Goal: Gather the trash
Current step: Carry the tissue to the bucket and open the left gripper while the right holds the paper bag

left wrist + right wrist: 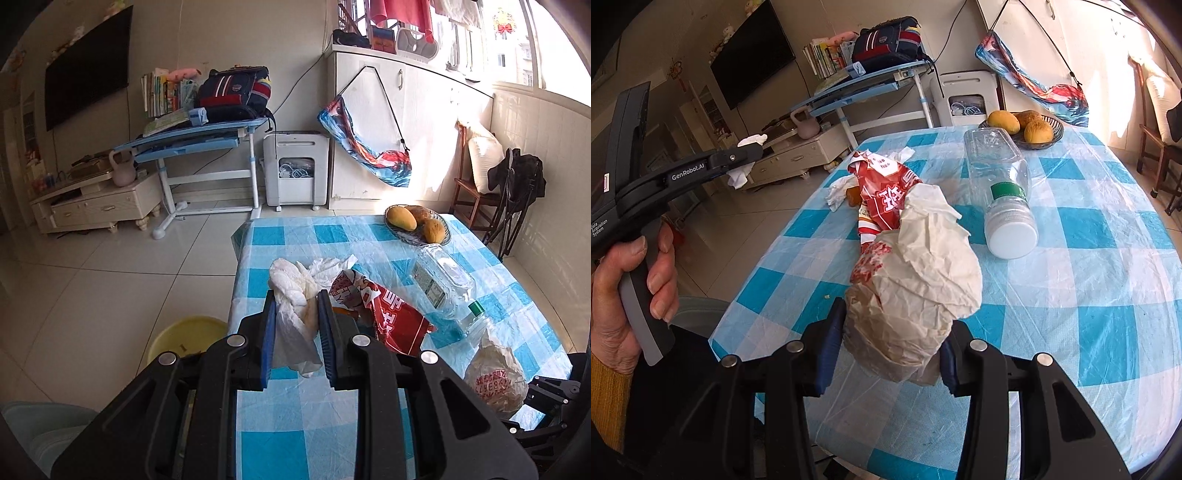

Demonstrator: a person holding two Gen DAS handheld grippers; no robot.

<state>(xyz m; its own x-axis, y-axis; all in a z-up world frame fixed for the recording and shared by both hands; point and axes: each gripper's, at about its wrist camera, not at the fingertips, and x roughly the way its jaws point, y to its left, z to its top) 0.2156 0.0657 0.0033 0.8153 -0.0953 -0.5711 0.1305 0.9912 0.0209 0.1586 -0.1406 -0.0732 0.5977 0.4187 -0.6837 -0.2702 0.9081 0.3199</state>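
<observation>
Gripping: L fingers point(295, 317) clamp tissue point(293, 295); R fingers point(886, 354) clamp paper wrapper point(916, 295).

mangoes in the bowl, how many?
3, all in the bowl at the table's far end: one mango at left, one behind, one in front. More could be hidden underneath.

I see my right gripper point(890, 354) clamped on a crumpled paper wrapper point(912, 295) above the checked tablecloth point(1089, 295). Beyond lie a red snack bag point(882, 192) and clear bottle point(1004, 192). My left gripper point(748, 157) apparently pinches white tissue point(740, 173).
</observation>
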